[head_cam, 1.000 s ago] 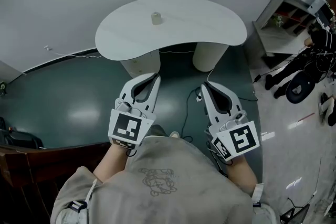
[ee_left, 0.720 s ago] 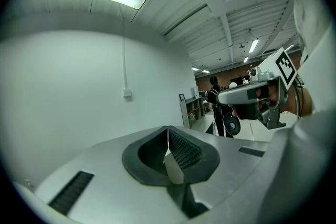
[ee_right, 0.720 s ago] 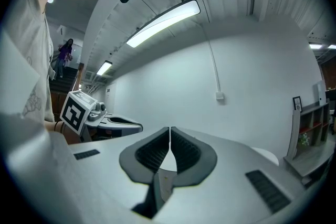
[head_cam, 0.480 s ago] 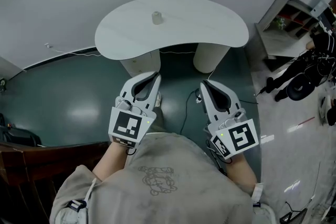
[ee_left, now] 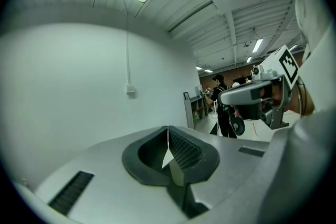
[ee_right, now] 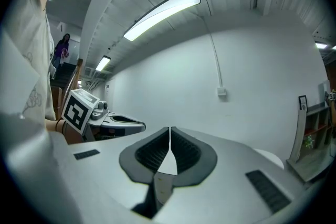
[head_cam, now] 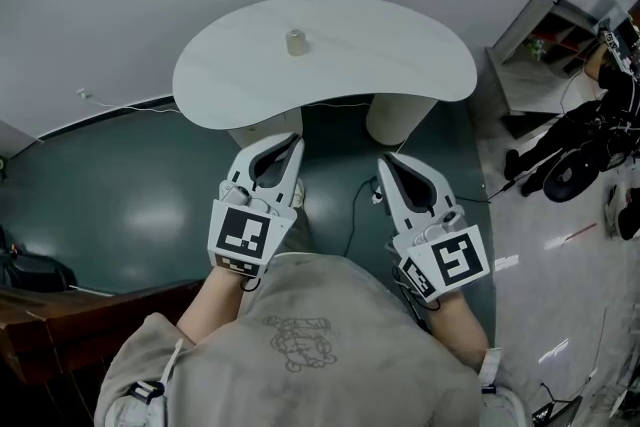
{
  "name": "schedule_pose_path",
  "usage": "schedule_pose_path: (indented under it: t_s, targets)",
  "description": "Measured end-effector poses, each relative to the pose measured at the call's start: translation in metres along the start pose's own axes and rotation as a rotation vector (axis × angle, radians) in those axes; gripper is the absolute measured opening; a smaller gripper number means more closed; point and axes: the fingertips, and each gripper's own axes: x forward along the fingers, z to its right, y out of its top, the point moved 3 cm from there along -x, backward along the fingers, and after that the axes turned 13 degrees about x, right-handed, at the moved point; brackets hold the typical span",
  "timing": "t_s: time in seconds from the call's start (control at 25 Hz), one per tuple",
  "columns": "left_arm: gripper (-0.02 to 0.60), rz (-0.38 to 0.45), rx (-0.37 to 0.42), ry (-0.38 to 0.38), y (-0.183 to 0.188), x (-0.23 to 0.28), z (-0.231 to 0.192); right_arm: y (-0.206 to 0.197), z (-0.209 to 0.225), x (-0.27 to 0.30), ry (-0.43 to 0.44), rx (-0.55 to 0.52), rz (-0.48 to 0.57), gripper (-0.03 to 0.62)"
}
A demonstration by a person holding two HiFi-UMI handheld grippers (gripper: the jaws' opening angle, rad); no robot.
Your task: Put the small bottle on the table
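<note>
On table [head_cam: 380,45], small bottle [head_cam: 296,42] upright, seen from head view only.

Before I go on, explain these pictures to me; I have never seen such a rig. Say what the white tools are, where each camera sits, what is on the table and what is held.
A person holds a tool in each hand: the left gripper and the right gripper, white tongs with two jaws each. The cube with black squares on each is a marker, part of the tool. The head view comes from a camera on the person's head, looking down over both. The other two views come from a camera on each gripper, looking along its jaws. Ahead stands a white table with a small bottle upright on it. Both grippers have their jaws together and hold nothing.
</note>
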Motion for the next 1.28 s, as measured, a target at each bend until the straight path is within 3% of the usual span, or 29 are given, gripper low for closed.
schedule_pose_path:
  t_s: [0.44,0.88,1.28]
  targets:
    - [0.018,-0.021,-0.016,-0.007,-0.027,0.066,-0.071,0.008,0.039,0.093,-0.004,0.009,-0.045,0.032]
    - [0.018,-0.055,-0.028,-0.004,-0.052,0.133,-0.169,0.034,0.083,0.209,-0.012,0.016,-0.064,0.032]
    - [0.018,-0.052,-0.018,-0.04,-0.078,0.193,-0.249,0.052,0.118,0.306,-0.061,0.009,-0.064,0.032]
